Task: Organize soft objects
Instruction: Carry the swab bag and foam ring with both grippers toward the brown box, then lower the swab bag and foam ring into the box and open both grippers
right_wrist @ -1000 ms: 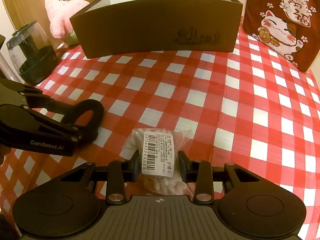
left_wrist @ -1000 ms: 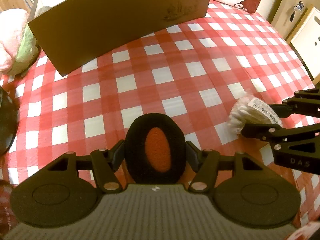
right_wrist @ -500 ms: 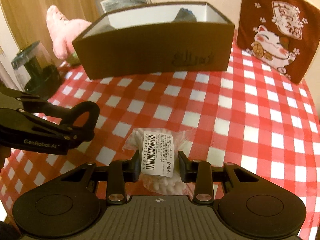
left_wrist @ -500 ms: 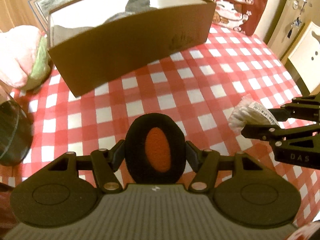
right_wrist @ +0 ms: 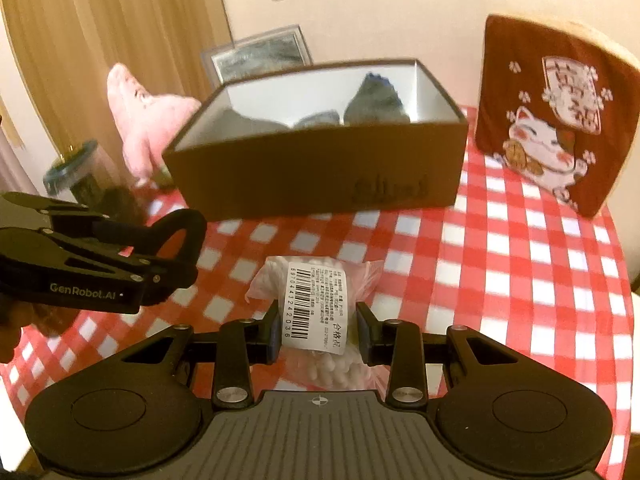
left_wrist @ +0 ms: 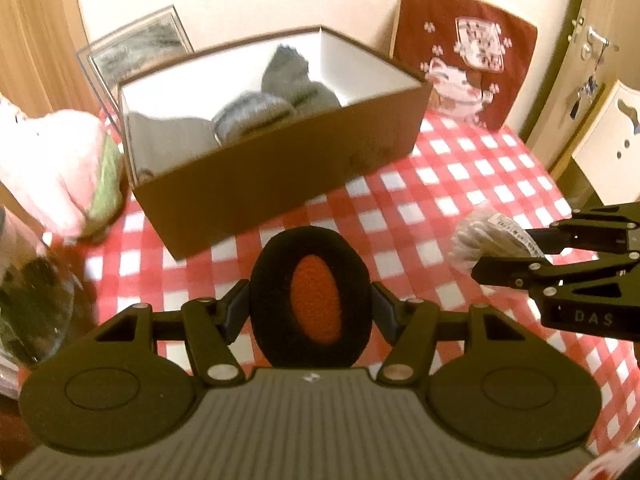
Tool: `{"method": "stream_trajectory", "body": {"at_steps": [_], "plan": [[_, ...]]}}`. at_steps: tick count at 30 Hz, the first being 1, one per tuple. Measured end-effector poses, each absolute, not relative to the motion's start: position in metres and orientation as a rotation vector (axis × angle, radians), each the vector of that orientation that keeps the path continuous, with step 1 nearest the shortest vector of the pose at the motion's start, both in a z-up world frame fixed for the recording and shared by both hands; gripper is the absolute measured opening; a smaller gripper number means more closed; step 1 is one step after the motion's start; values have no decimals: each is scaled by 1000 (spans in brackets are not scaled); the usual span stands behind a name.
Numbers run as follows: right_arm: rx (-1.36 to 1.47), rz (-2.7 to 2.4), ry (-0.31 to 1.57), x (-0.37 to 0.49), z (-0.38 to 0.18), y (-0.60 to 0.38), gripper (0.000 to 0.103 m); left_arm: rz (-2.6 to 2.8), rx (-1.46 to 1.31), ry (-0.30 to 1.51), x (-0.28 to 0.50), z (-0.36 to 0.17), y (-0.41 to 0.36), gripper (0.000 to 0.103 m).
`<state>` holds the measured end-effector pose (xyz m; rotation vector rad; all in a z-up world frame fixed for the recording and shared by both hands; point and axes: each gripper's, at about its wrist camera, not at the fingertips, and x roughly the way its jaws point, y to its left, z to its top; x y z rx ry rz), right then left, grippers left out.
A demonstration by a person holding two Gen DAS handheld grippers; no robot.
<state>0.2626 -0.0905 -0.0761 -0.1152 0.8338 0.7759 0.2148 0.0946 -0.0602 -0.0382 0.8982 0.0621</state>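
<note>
Now | brown box (left_wrist: 280, 176): grey soft items (left_wrist: 256, 114) | left gripper (left_wrist: 312, 304) clamps ear pad (left_wrist: 310, 296) | right gripper (right_wrist: 318, 330) clamps cotton bag (right_wrist: 316, 304)

Right hand-held gripper (right_wrist: 318, 334) clamps a cotton-swab bag (right_wrist: 316, 312).

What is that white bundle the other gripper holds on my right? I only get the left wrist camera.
Observer: In the right wrist view it is a clear plastic bag full of small white pieces, possibly cotton swabs.
Operator: Where does that gripper grab it?
Observer: The right gripper pinches it with jaws on either side of a white barcode label, which faces the camera.
Operator: How does my black ring look from there?
Observer: The left gripper shows side-on, and the black ear pad is a thin curved loop sticking out past its jaws.
</note>
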Motion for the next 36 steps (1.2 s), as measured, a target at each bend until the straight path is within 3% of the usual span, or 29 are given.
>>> {"method": "stream_trajectory", "body": {"at_steps": [23,36], "plan": [[-41,842,619,351,1,-29,37,148,-8,714,300,6,150,61],[-12,816,664,429,-4,16,37,196,-5,750,370,-2,189,61]]}}
